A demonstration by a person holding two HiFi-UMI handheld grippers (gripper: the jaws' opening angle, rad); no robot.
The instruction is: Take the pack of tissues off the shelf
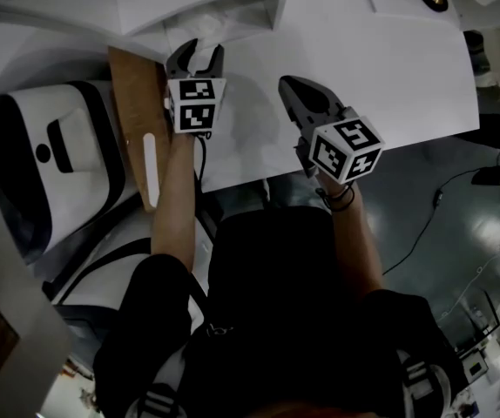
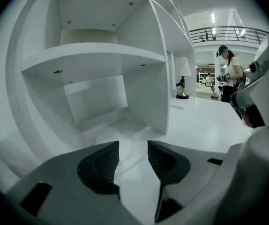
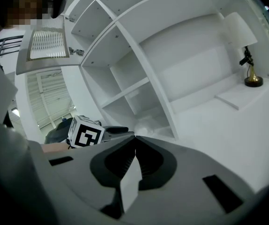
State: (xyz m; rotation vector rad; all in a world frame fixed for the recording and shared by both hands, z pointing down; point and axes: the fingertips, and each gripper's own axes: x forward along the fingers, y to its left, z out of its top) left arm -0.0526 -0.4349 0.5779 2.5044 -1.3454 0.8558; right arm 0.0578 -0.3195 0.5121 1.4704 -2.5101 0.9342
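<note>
The pack of tissues [image 2: 121, 134] is a pale, crinkly bundle, hard to make out against the white. It lies on the white table [image 1: 389, 68] at the mouth of the shelf's [image 2: 92, 55] lowest compartment. It also shows in the head view as the pack [image 1: 208, 33] and in the right gripper view as the pack [image 3: 146, 122]. My left gripper [image 2: 133, 146] is open, its tips just short of the pack with nothing pressed between the pads; in the head view the left gripper [image 1: 195, 55] points at the shelf foot. My right gripper [image 3: 135, 139] is shut and empty, and the right gripper [image 1: 295, 85] hovers over the table to the right.
A small lamp with a gold base [image 2: 182, 95] stands on the table's far side. A brown board [image 1: 137, 120] and a white-and-black device [image 1: 50, 164] lie left of my left arm. A person [image 2: 228, 78] stands in the background. The table's front edge runs close to my body.
</note>
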